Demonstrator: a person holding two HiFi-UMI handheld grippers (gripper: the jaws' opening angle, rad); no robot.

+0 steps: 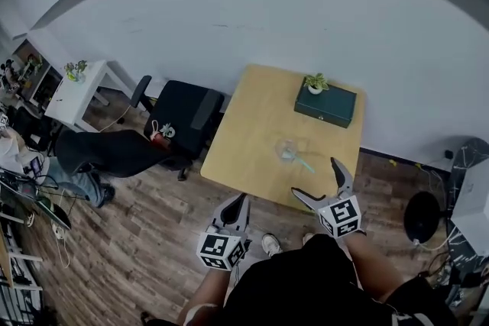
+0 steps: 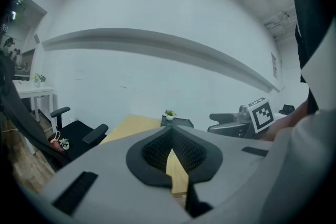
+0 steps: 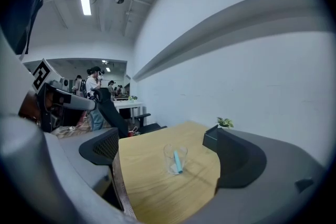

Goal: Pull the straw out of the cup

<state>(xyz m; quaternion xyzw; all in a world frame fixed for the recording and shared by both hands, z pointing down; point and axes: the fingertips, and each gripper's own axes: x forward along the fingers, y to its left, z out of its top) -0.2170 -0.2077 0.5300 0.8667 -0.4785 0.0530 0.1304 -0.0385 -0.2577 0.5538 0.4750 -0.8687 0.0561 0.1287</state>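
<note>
A clear cup (image 1: 287,149) stands near the middle of the wooden table (image 1: 244,141), with a light blue straw (image 1: 299,160) leaning out of it toward me. In the right gripper view the cup (image 3: 175,158) and its straw (image 3: 178,160) sit ahead between the wide-apart jaws. My right gripper (image 1: 319,181) is open over the table's near edge, short of the cup. My left gripper (image 1: 238,210) hangs shut below the table's near edge, holding nothing; its pads (image 2: 157,150) meet in the left gripper view.
A dark green box (image 1: 326,104) with a small potted plant (image 1: 315,83) sits at the table's far right. A black office chair (image 1: 179,118) stands to the left of the table. A white desk (image 1: 76,91) and a person's legs (image 1: 80,172) lie further left.
</note>
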